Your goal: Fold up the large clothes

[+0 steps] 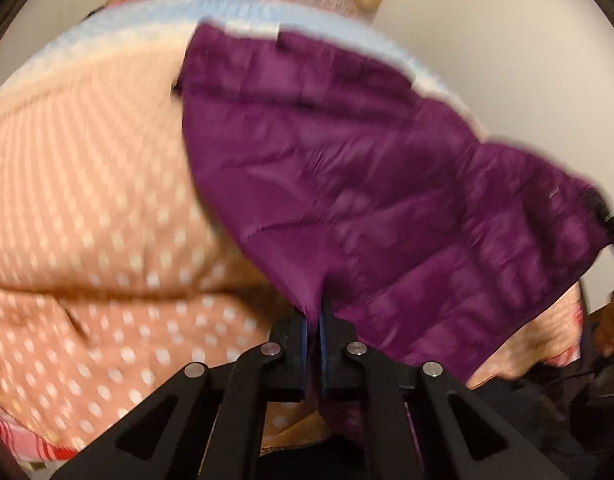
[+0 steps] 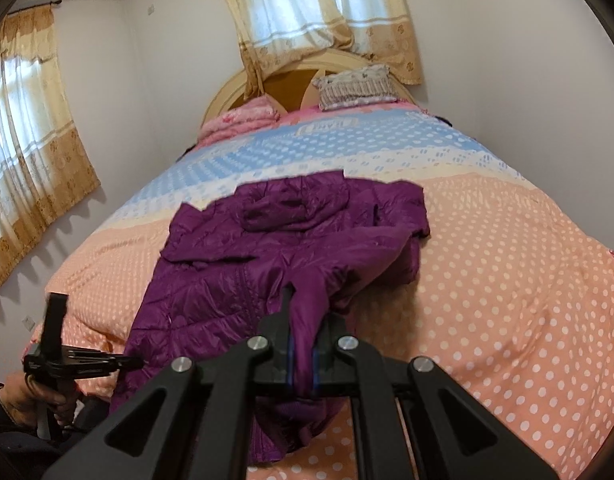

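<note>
Left tongs [image 1: 314, 320] clamped shut on hem of purple quilted puffer jacket [image 2: 291, 232], right tongs [image 2: 303, 344] pinched closed on bunched fold of it, jacket sprawled across peach polka-dot bedspread [image 2: 507, 260], near foot of bed.

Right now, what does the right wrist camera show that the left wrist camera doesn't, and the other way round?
Only the right wrist view shows the curtained windows, the headboard, the whole purple jacket spread with its hood up the bed, and the left gripper at the jacket's near left edge. Only the left wrist view shows that gripper's jaws shut on a pinch of fabric. Both show the purple jacket and the polka-dot bedspread; the right gripper also clamps jacket fabric.
</note>
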Available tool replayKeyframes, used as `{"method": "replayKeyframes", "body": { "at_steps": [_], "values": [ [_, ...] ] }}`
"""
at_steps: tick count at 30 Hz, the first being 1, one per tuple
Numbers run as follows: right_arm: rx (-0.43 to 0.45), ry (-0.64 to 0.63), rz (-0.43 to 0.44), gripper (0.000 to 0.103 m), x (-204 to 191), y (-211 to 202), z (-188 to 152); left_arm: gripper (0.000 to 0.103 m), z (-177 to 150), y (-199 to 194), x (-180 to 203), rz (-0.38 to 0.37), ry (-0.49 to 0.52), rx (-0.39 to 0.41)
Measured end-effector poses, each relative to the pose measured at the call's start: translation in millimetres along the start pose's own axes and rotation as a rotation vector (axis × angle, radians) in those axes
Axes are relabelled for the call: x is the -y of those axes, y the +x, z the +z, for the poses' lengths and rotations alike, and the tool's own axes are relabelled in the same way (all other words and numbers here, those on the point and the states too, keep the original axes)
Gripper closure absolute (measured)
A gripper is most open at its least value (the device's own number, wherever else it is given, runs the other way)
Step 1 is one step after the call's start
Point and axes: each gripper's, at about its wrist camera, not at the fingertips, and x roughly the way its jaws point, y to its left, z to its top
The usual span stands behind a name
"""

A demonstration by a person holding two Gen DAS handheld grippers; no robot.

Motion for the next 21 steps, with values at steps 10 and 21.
{"method": "replayKeyframes", "body": {
  "at_steps": [10,21],
  "values": [
    [0.157,0.027,-0.032,0.096,13.8,38.4,85.4,0.1,124.2,-46.0,-22.4,-0.012,0.03,0.273],
    [0.057,0.211,-0.222,0.082,93.5,216.2,141.9,0.01,223.4,48.5,-57.6,0.305,-0.066,0.383]
  ]
}}
